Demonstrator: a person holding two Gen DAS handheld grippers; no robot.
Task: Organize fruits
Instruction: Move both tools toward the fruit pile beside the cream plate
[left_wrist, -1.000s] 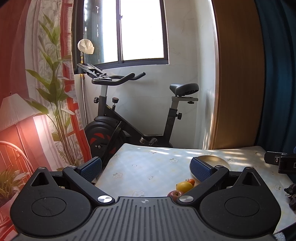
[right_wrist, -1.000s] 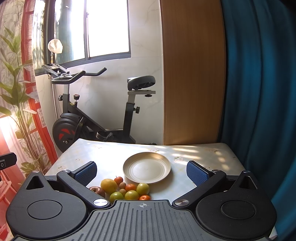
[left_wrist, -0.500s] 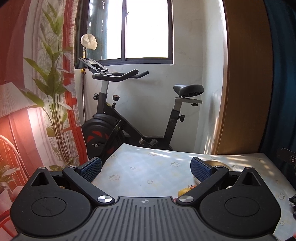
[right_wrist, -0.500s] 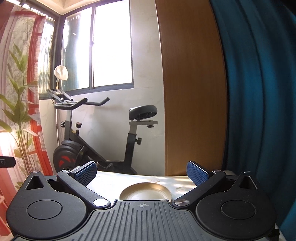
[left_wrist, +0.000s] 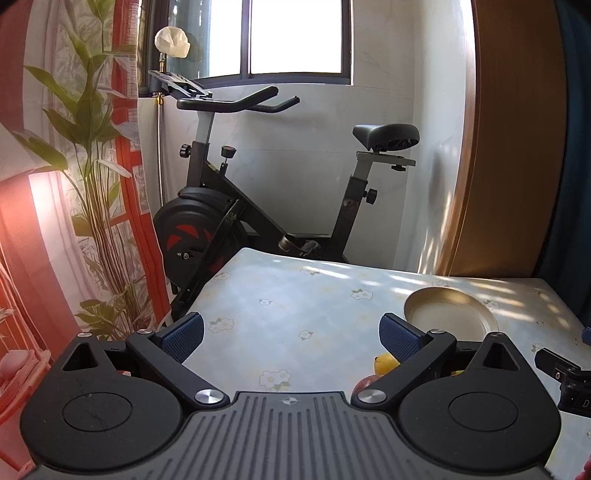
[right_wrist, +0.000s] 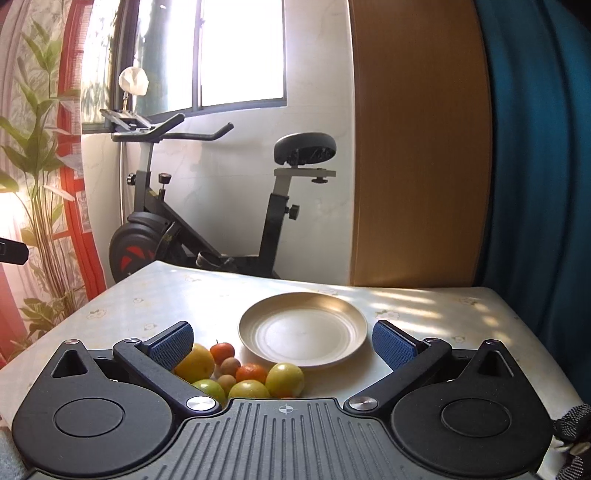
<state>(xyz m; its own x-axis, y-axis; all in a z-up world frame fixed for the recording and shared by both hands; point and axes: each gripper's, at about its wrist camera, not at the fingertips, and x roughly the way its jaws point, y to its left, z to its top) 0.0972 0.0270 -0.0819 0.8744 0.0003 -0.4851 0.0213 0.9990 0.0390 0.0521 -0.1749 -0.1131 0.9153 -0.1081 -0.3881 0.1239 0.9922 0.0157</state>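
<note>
2 low forward views, plate (right_wrist: 303, 330) shared

cream plate (right_wrist: 303, 334), floral tablecloth (left_wrist: 295, 306), perhaps yellow-green fruits (right_wrist: 255, 376).

Fruits (right_wrist: 240, 376) lie on the table (right_wrist: 443, 317) — just left-front of the plate (right_wrist: 303, 334).

The right gripper's body (right_wrist: 284, 435) hides the near fruits (right_wrist: 245, 387) of the pile.
</note>
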